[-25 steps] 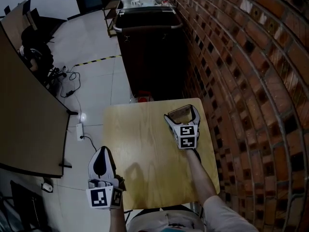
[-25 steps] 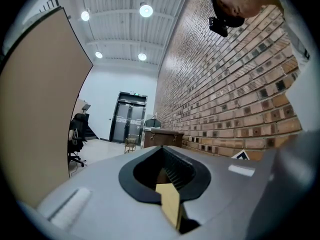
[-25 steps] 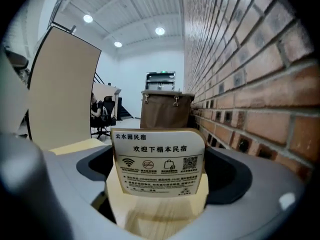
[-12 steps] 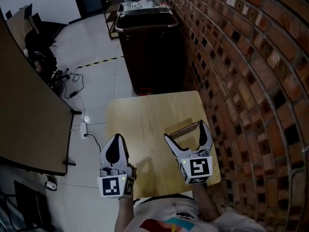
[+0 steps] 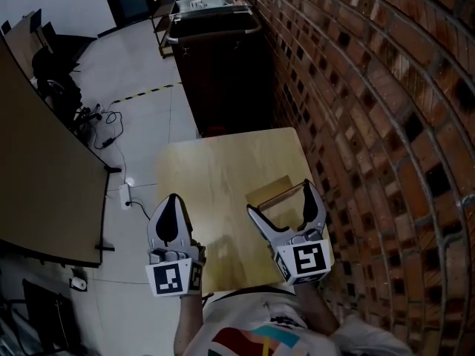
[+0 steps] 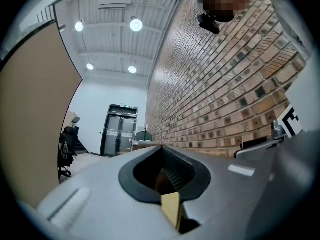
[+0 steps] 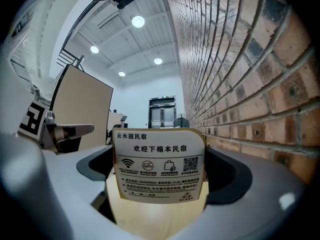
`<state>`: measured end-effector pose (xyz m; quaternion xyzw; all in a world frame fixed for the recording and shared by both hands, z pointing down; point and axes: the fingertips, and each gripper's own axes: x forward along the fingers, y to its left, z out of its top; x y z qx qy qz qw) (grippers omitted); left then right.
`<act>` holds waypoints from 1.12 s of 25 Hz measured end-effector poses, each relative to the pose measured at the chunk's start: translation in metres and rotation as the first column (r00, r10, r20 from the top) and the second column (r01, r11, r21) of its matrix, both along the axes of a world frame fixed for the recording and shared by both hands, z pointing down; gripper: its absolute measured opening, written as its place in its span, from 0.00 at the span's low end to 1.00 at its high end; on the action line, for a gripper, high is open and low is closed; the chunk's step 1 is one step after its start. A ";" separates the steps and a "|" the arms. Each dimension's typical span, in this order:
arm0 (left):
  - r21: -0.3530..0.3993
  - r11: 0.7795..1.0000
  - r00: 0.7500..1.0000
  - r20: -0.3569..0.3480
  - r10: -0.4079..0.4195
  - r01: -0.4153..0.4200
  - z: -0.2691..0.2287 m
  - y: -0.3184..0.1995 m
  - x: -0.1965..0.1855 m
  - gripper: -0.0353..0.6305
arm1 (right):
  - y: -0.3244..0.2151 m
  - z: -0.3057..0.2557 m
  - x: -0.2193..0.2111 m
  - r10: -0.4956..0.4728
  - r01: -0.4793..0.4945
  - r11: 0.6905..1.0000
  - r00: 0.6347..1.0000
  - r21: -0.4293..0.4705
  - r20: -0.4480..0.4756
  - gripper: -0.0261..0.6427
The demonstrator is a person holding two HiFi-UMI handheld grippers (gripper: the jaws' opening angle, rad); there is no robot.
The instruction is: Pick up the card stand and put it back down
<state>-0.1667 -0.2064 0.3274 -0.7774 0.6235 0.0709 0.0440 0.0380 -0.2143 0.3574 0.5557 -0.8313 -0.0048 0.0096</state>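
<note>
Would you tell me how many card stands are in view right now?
1. The card stand is gripped between the jaws of the right gripper, over the near right part of the wooden table. The left gripper holds none.

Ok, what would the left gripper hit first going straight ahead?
Nothing close: the left gripper, jaws together, points over the table with free air ahead. Probably the dark cart beyond it, though depth is unclear.

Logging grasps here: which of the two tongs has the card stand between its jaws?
The right tongs: the card stand sits gripped between their jaws. The left tongs are shut, with nothing between them.
</note>
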 end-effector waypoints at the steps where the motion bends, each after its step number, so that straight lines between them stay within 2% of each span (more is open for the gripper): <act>1: 0.001 1.000 1.000 0.000 0.003 -0.003 0.000 0.001 0.001 0.06 | 0.001 0.000 0.001 0.001 -0.001 1.000 1.000 0.001 0.002 0.87; 6: 0.010 1.000 1.000 -0.005 0.011 -0.011 -0.002 0.003 0.007 0.06 | 0.006 -0.003 0.002 -0.002 0.002 1.000 1.000 0.007 0.013 0.87; 10: -0.004 1.000 0.999 0.031 0.019 -0.019 -0.001 0.002 0.013 0.06 | 0.010 -0.007 0.004 0.000 0.000 1.000 1.000 0.014 0.020 0.87; 14: 0.033 0.999 0.999 0.019 0.042 -0.043 -0.008 0.005 0.018 0.06 | 0.013 -0.009 0.004 0.000 -0.001 1.000 1.000 0.019 0.023 0.87; 22: 0.022 0.999 0.999 0.020 0.037 -0.038 -0.007 0.008 0.015 0.06 | 0.019 -0.014 0.003 0.004 -0.005 0.999 1.000 0.032 0.027 0.87; 28: 0.011 0.999 0.999 0.002 0.032 -0.032 -0.002 0.007 0.011 0.06 | 0.017 -0.004 0.005 0.018 -0.018 1.000 1.000 0.009 0.019 0.87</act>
